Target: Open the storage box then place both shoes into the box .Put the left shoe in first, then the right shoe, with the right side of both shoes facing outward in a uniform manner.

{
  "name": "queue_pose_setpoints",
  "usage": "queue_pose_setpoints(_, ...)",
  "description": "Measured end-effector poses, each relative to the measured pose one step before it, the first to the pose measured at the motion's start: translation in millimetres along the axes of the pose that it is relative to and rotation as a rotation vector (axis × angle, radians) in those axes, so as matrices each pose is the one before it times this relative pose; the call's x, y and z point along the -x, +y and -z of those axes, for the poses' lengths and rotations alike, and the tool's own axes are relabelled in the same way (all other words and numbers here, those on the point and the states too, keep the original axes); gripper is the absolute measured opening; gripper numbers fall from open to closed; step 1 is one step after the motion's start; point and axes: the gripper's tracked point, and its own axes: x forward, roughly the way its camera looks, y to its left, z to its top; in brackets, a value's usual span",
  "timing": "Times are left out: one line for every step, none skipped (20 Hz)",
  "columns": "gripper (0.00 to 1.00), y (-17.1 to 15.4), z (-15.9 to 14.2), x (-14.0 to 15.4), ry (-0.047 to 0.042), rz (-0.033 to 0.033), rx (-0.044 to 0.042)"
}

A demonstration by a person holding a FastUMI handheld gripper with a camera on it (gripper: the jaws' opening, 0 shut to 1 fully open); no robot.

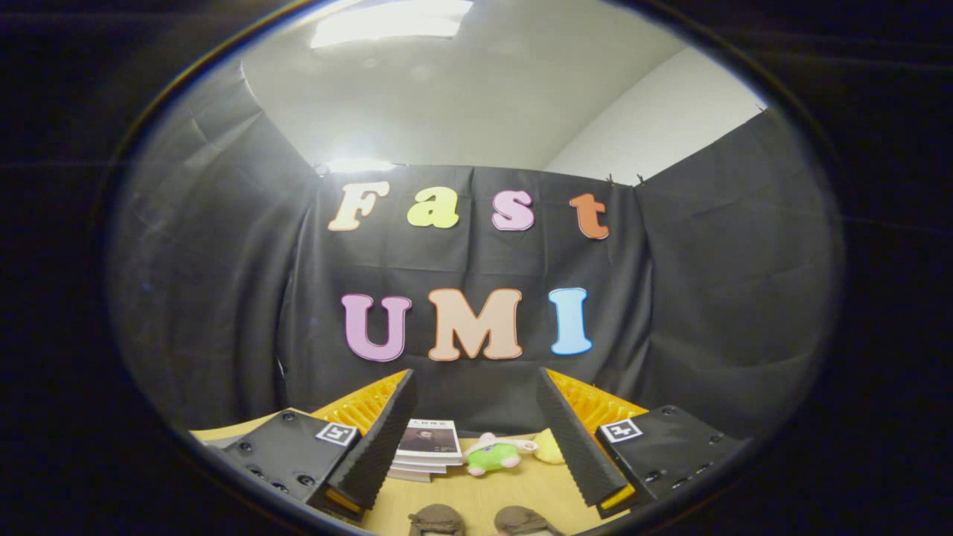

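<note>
**Gripper up over the table, shoes just peeking in below**

So the gripper [476,439] hangs above a light tan wooden tabletop [484,495] with its two fingers spread wide apart, nothing held between them. Right at the near end of the table, low between the fingers, you can see the tops of two brownish-grey shoes [484,519] side by side, mostly cut off. Can't tell which is left or right from here.

Further back, between the fingers, there's a small stack of white paperback books [426,449] with a dark cover picture on top. Just beside it lies a green and pink plush toy [493,454], and a pale yellow soft thing [549,445] half hidden behind the right finger.

The room: black cloth walls [223,298] all around the booth, white ceiling [447,97] above with a bright light panel [387,22].
</note>
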Motion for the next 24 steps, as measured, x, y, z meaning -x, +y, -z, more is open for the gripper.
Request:
queue_pose_setpoints(1.00,1.77,-0.58,0.78,0.00023,0.00080,-0.00545)
queue_pose_setpoints(1.00,2.91,-1.06,0.49,-0.00339,-0.00018,-0.00597)
queue_pose_setpoints(1.00,1.17,-1.08,-0.66,-0.00297,0.00278,-0.00341)
queue_pose_setpoints(1.00,2.23,-0.78,-0.22,-0.00212,-0.00418,-0.00251)
queue_pose_setpoints(1.00,4.53,0.37,-0.45,0.00035,-0.00912,0.00259)
queue_pose_setpoints(1.00,2.25,-1.80,-0.20,-0.00508,-0.00475,0.00305)
queue_pose_setpoints(1.00,0.97,-1.94,0.11,-0.00356,-0.00068,-0.00027)
queue_pose_setpoints(1.00,2.61,-0.95,0.84,-0.00284,-0.00774,-0.00728)
queue_pose_setpoints(1.00,3.78,-0.31,-1.11,-0.00502,-0.00846,-0.00531)
queue_pose_setpoints(1.00,1.23,-0.77,-2.38,-0.00269,-0.00359,-0.00327)
queue_pose_setpoints(1.00,1.19,1.21,-0.89,-0.00108,-0.00635,-0.00588)
queue_pose_setpoints(1.00,3.50,2.21,-1.90,0.00181,-0.01142,-0.00637)
queue_pose_setpoints(1.00,3.04,3.06,-2.26,0.00101,-0.01063,-0.00209)
queue_pose_setpoints(1.00,1.76,2.39,-1.58,-0.00104,-0.00906,0.00375)
queue_pose_setpoints(1.00,-0.68,3.80,-2.55,0.00442,-0.00134,0.00350)
queue_pose_setpoints(1.00,3.14,3.74,-1.37,0.00749,-0.01050,-0.00149)
queue_pose_setpoints(1.00,5.64,3.48,-2.26,0.00599,-0.01296,-0.00193)
queue_pose_setpoints(1.00,1.76,2.37,-1.87,0.00312,-0.01085,0.00158)
queue_pose_setpoints(1.00,1.25,4.04,-2.56,0.00899,-0.01181,0.00491)
queue_pose_setpoints(1.00,1.55,5.43,-1.35,0.01140,-0.01334,0.00465)
queue_pose_setpoints(1.00,0.91,5.16,-2.09,0.00850,-0.01124,0.00488)
queue_pose_setpoints(1.00,-0.84,4.51,-1.98,0.00768,-0.00415,0.00612)
queue_pose_setpoints(1.00,-1.00,6.46,0.83,0.00936,-0.00438,0.00526)
queue_pose_setpoints(1.00,2.09,4.94,0.33,0.00542,-0.00995,0.00435)
